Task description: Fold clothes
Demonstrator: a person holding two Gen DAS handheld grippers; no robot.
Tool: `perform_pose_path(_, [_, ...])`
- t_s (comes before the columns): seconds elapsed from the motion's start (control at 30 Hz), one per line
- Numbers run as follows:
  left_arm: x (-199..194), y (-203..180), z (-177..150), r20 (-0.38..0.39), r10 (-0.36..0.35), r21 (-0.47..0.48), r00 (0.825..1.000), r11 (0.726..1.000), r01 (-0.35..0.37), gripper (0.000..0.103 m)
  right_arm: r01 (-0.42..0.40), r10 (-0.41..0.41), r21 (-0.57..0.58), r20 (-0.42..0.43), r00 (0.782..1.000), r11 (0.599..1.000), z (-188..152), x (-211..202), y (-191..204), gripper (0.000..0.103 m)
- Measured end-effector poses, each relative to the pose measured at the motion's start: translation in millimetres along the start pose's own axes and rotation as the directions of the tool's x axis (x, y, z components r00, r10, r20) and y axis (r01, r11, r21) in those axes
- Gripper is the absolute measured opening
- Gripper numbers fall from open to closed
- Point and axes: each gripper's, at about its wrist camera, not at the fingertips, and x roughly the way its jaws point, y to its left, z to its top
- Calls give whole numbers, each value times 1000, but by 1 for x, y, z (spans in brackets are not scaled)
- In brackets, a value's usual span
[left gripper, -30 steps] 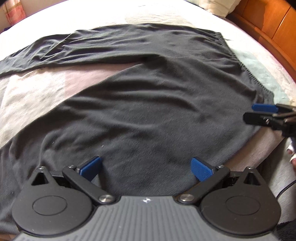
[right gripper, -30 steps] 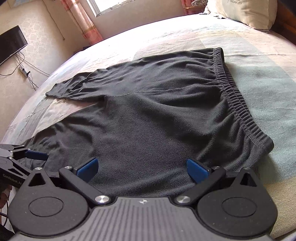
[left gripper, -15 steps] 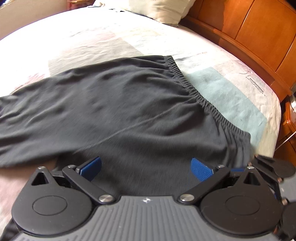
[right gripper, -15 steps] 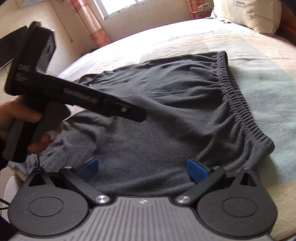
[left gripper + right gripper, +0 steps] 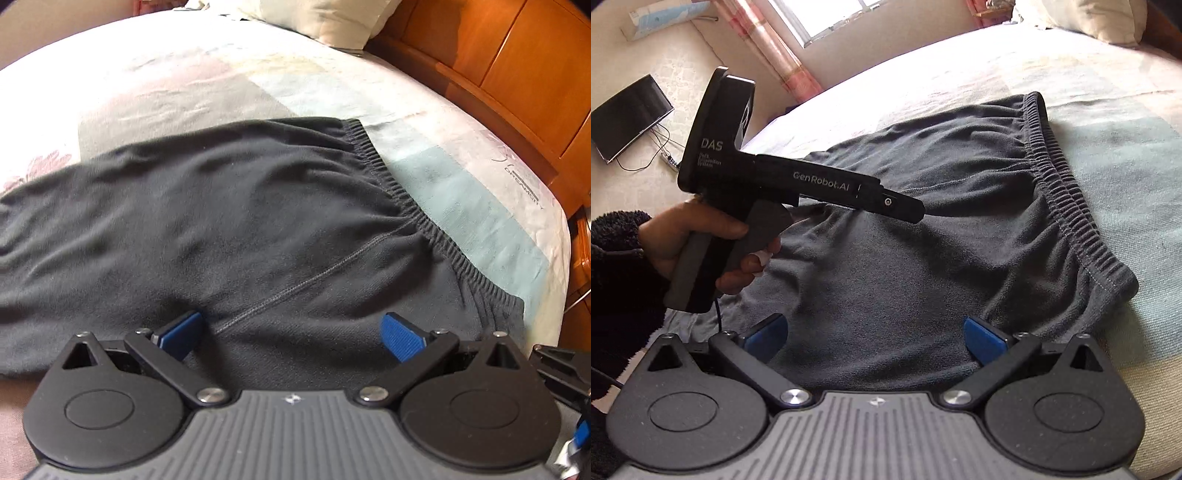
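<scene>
Dark trousers (image 5: 258, 229): spread flat on the bed (image 5: 461, 177), waistband (image 5: 1067, 206) toward the headboard-side edge, laid out for folding. Left gripper (image 5: 291, 332): jaws wide apart, empty, low over the seat seam. Right gripper (image 5: 875, 334): jaws likewise apart, empty, poised at the near waistband corner.

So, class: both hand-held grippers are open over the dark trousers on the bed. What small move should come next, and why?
Probably lower the right hand-held gripper onto the near waistband corner of the trousers and close: its jaws stand open, holding nothing, and the fabric lies flat, unfolded.
</scene>
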Motion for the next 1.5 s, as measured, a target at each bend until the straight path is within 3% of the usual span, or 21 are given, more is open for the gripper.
perform_pose_path(0.13, [-22, 2, -6, 35, -20, -28, 999, 999, 21, 102, -33, 34, -25, 54, 998, 999, 28, -29, -17, 103])
perform_pose_path(0.33, [-48, 5, -37, 77, 36, -35, 996, 999, -33, 102, 24, -26, 16, 125, 992, 1000, 86, -40, -55, 103])
perform_pose_path(0.47, [-65, 24, -58, 83, 97, -139, 992, 987, -85, 102, 18, -22, 29, 136, 990, 999, 120, -8, -66, 103])
perform_pose_path(0.63, [-84, 50, -71, 43, 221, -192, 974, 959, -209, 102, 46, -46, 2, 53, 998, 999, 144, 62, -58, 103])
perform_pose_path(0.7, [-89, 57, -74, 35, 256, -204, 966, 948, -244, 102, 65, -64, -34, 38, 997, 997, 146, 82, -53, 103])
perform_pose_path(0.77, [-94, 61, -78, 48, 251, -219, 967, 947, -235, 102, 122, -121, -70, 30, 992, 990, 145, 94, -56, 103])
perform_pose_path(0.87, [-97, 68, -86, 56, 230, -241, 972, 947, -211, 102, 55, -52, -82, 40, 998, 995, 140, 90, -76, 103])
perform_pose_path(0.93, [-94, 69, -89, 41, 242, -250, 969, 942, -225, 102, 51, -48, -64, 49, 998, 997, 138, 80, -83, 103])
perform_pose_path(1.1, [-93, 60, -92, 60, 215, -245, 975, 950, -194, 102, 172, -168, -95, 50, 985, 980, 141, 57, -70, 103])
perform_pose_path(1.17, [-93, 55, -92, 64, 203, -230, 977, 956, -183, 102, 158, -151, -114, 68, 986, 981, 144, 49, -61, 103])
perform_pose_path(1.27, [-95, 49, -93, 60, 205, -220, 977, 957, -187, 102, 56, -51, -108, 49, 997, 993, 149, 52, -51, 103])
perform_pose_path(1.33, [-97, 47, -95, 57, 203, -219, 978, 958, -186, 102, 34, -31, -100, 27, 999, 994, 147, 64, -49, 103])
perform_pose_path(1.43, [-97, 43, -101, 33, 199, -219, 979, 958, -188, 102, 96, -97, -35, -19, 995, 995, 136, 84, -60, 103])
perform_pose_path(1.5, [-97, 40, -104, 19, 199, -205, 980, 960, -191, 102, 95, -95, -23, 6, 995, 995, 127, 77, -63, 103])
